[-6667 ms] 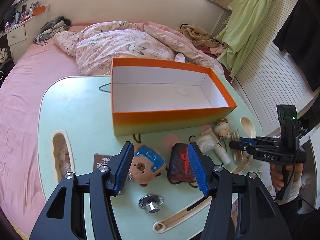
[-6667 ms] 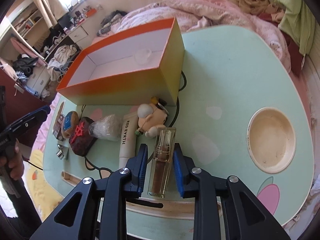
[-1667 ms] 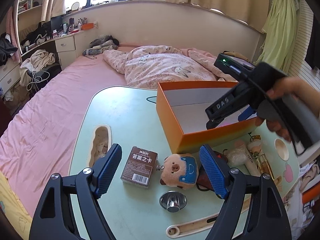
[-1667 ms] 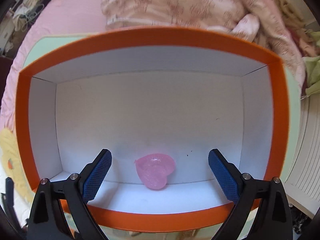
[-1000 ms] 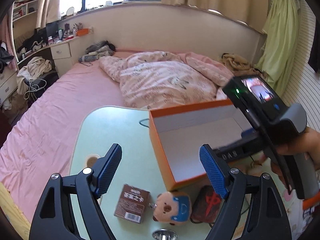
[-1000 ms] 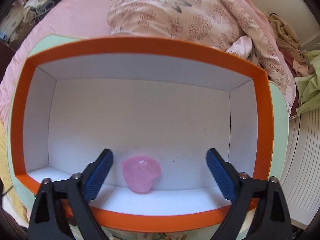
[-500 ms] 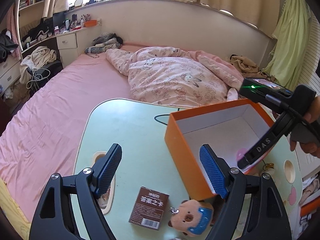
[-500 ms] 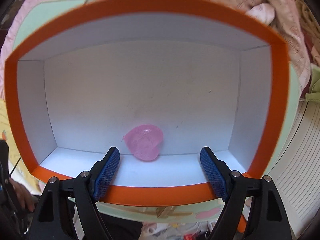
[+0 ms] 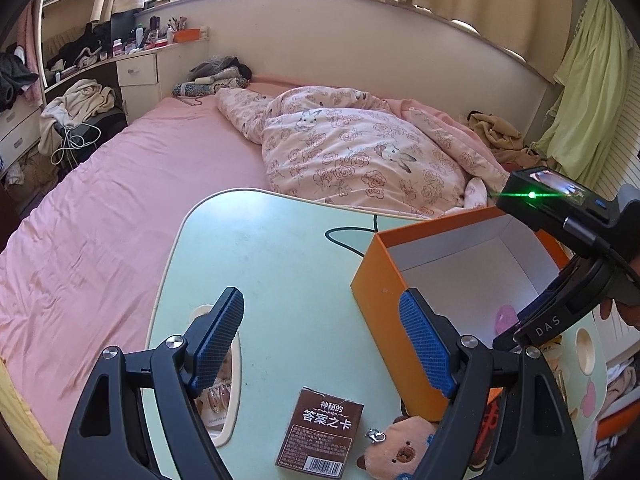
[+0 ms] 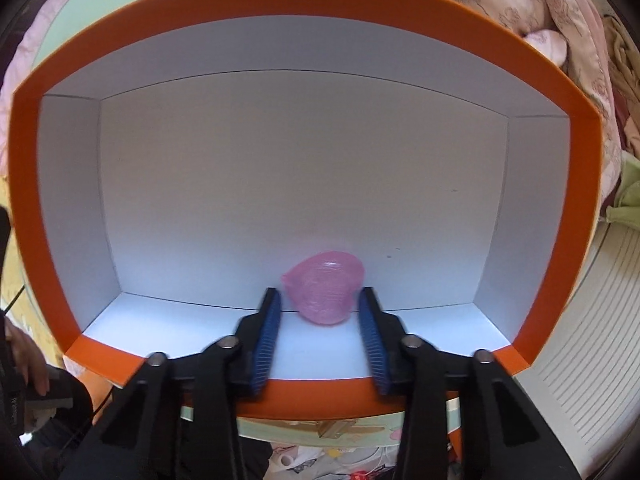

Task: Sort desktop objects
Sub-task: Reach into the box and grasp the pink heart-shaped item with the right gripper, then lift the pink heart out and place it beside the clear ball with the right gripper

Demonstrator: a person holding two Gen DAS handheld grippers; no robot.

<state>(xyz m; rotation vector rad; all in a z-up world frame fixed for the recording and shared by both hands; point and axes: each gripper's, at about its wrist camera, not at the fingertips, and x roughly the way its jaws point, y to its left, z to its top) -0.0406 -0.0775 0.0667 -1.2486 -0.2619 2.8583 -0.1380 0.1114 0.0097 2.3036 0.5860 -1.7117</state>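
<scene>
Our left gripper [image 9: 322,340] hangs with fingers spread wide above the mint counter [image 9: 280,264], the brown card box [image 9: 320,434] below; our right gripper [image 10: 318,322] has just been closing inside the orange box [image 10: 304,4], its fingers flanking the pink heart [image 10: 324,292], contact unclear

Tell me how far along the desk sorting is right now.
Barely started. Only the pink heart lies in the orange box, where the right gripper has just narrowed around it without touching it. The left gripper hangs open, holding nothing. The card box and plush bear wait outside.
</scene>
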